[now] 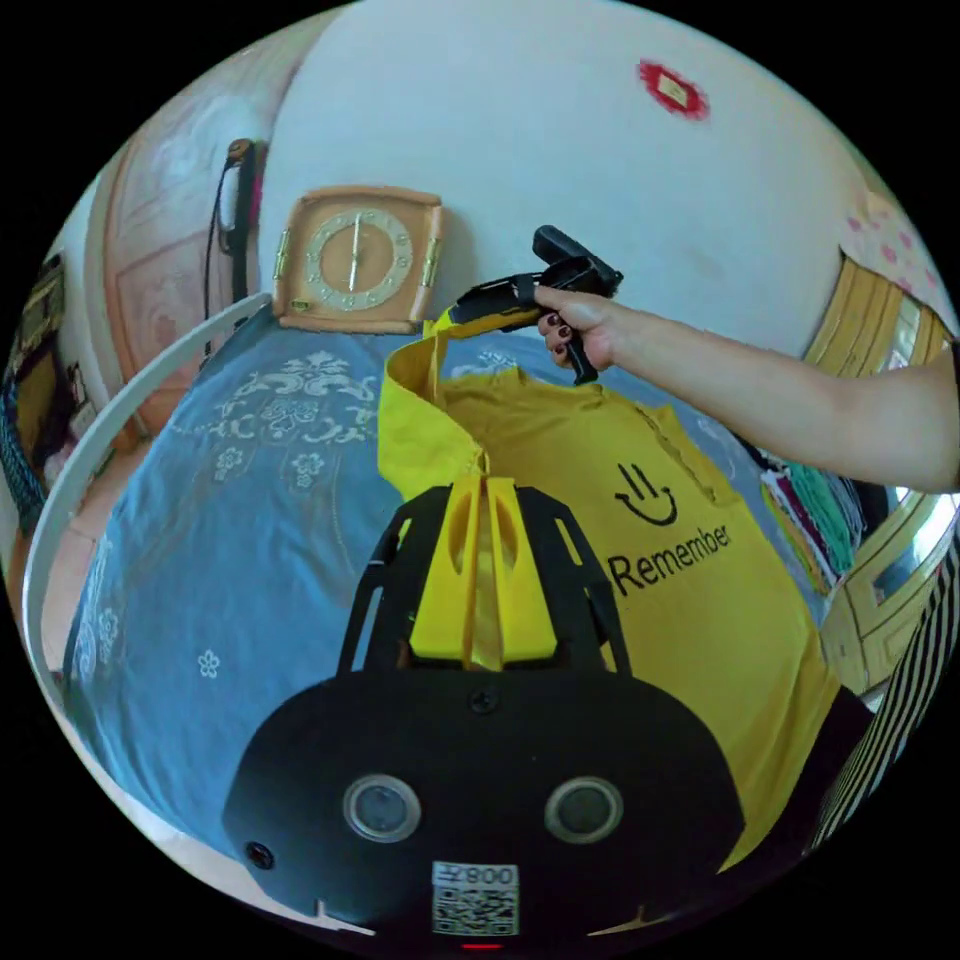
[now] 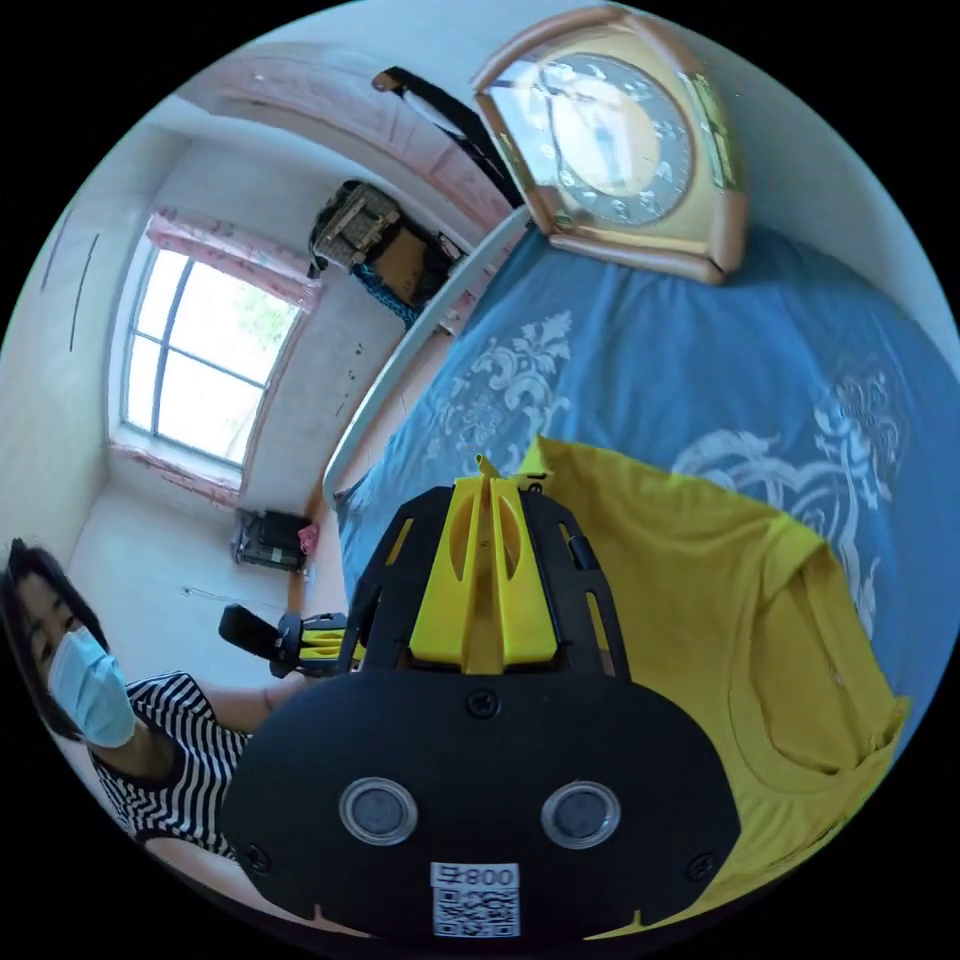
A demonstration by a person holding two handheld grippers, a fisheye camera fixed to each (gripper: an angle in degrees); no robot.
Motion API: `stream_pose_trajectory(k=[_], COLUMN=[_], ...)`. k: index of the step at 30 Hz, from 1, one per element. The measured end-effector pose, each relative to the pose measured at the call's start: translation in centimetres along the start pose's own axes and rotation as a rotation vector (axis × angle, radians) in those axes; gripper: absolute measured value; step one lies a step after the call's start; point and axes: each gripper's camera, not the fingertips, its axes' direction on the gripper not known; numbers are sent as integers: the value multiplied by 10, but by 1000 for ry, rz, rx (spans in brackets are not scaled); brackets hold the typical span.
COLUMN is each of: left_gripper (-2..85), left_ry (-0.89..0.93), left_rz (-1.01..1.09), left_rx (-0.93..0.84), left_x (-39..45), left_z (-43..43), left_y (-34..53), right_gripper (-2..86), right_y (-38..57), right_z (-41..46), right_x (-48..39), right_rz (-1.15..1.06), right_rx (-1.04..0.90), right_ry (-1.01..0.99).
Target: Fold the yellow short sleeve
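Observation:
The yellow short-sleeve shirt [image 1: 650, 560] lies front up, with a black print, on a blue bedspread [image 1: 230, 520]. Its left side is lifted into a folded strip. My left gripper [image 1: 487, 470] is shut on the lower end of that strip. A hand holds my right gripper [image 1: 445, 322] above the collar, pinching the strip's upper end. In the right gripper view, the right gripper [image 2: 490, 468] is shut on the edge of the shirt [image 2: 700, 600], with collar and sleeve to the right. The left gripper [image 2: 330, 640] shows at the left, its tips hidden.
A wooden clock [image 1: 358, 258] [image 2: 610, 130] leans on the wall at the bed's far end. A white rail [image 1: 90, 450] [image 2: 420, 330] runs along the bed's edge. Folded clothes [image 1: 810, 510] and wooden furniture [image 1: 880, 310] stand to the right. A person in a striped top [image 2: 170, 770] stands beside the bed, near a window [image 2: 200, 350].

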Motion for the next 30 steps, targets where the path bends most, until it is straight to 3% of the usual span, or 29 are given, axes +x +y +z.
stream_pose_trajectory(k=[10,16,22,30], left_gripper=[10,13,23,27], left_ry=[-107,-70,-8,27], left_rz=[169,164,23,-225], left_rx=[-225,-302,-186,-123], left_x=[82,100,95,51], left_z=[46,61,44,53], left_y=[-15,-24,-30,-37], right_gripper=[15,30,63,68], right_y=[22,37,-9,-54], right_z=[-9,-43,3,66], right_x=[77,65,22,10], right_rz=[143,106,-96,-154], right_rx=[-107,17,-11,-154], right_ry=[60,241,262,381])
